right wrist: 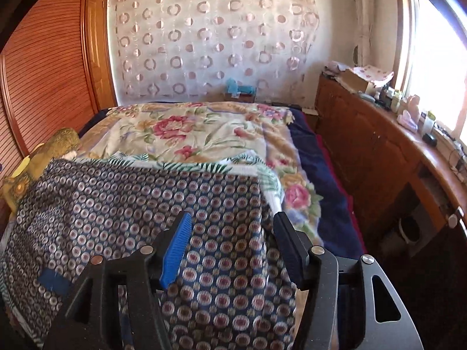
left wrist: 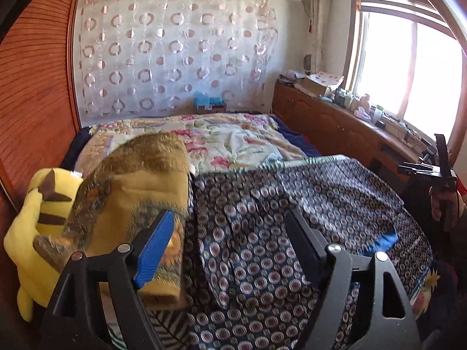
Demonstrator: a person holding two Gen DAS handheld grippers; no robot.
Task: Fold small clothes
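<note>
At the far left of the left wrist view a yellow plush toy [left wrist: 32, 221] leans by the wooden slatted door [left wrist: 35, 87], with a folded mustard blanket [left wrist: 140, 192] just beside it on the bed. The left gripper [left wrist: 230, 236] stands with its jaws wide apart – nothing is pinched between them, though the patterned garment [left wrist: 262, 233] lies spread beneath and ahead of the fingers. That garment, dark blue with rows of small round motifs, covers the near end of the bed over a floral bedspread [left wrist: 221, 137]. To the right, the right gripper [right wrist: 232, 233] has its jaws parted too, gripping nothing – the same cloth's right edge runs under the gap. Further right a wooden cabinet [right wrist: 364, 145] runs along below the bright window [right wrist: 437, 58].
</note>
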